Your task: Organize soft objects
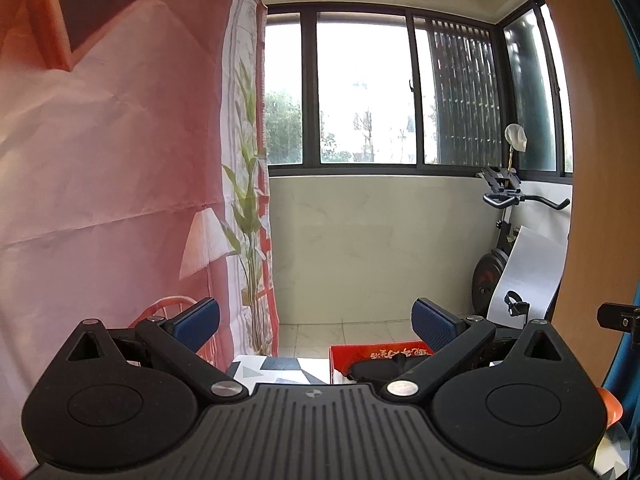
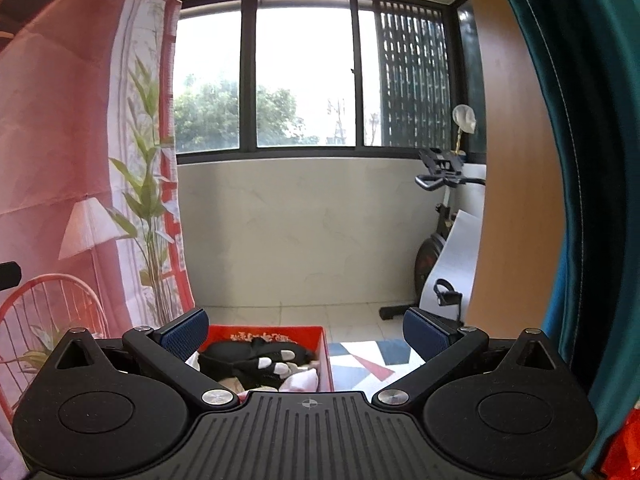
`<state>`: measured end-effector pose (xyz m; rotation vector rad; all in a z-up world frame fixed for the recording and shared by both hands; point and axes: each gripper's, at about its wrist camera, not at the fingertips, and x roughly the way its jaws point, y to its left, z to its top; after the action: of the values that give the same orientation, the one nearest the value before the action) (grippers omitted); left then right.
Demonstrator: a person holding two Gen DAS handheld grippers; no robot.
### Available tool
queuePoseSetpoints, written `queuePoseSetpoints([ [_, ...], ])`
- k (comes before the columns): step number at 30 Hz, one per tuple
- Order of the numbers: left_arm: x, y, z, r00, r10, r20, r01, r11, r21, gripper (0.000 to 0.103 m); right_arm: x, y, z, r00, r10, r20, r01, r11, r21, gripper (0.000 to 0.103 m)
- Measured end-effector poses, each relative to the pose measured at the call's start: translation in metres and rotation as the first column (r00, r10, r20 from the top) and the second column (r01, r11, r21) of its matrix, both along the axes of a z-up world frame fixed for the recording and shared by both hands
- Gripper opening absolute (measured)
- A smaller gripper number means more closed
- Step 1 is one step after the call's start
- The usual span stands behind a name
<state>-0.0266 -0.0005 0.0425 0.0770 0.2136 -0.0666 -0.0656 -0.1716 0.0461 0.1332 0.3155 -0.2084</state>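
Note:
A red box (image 2: 324, 354) sits low in the right wrist view, holding a heap of black socks (image 2: 240, 358) with white toes and a white sock (image 2: 304, 380). My right gripper (image 2: 306, 330) is raised above it, open and empty, its blue pads wide apart. In the left wrist view the same red box (image 1: 372, 354) shows only its far wall, with a dark sock (image 1: 376, 370) inside, mostly hidden behind the gripper body. My left gripper (image 1: 316, 322) is open with nothing between its fingers, held level toward the window.
A tablecloth with a geometric pattern (image 2: 372, 362) lies under the box. A pink printed backdrop (image 1: 112, 160) hangs at the left. An exercise bike (image 2: 440, 240) and a white board (image 1: 528, 276) stand at the right, beside a wooden panel (image 2: 512, 160) and teal curtain (image 2: 580, 160).

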Motion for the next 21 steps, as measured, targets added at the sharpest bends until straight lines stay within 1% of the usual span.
queuePoseSetpoints([
  [6,0.0020,0.0008,0.0000,1.000,0.000,-0.006,0.000,1.000,-0.003,0.103,0.0051,0.0038,-0.0036,1.000,-0.002,-0.015,0.001,1.000,-0.014,0.103],
  [21,0.0068,0.0049,-0.0012,1.000,-0.011,-0.017,0.011,1.000,-0.006,0.103,0.0040,0.0015,-0.0044,1.000,0.009,-0.021,-0.010,1.000,-0.015,0.103],
])
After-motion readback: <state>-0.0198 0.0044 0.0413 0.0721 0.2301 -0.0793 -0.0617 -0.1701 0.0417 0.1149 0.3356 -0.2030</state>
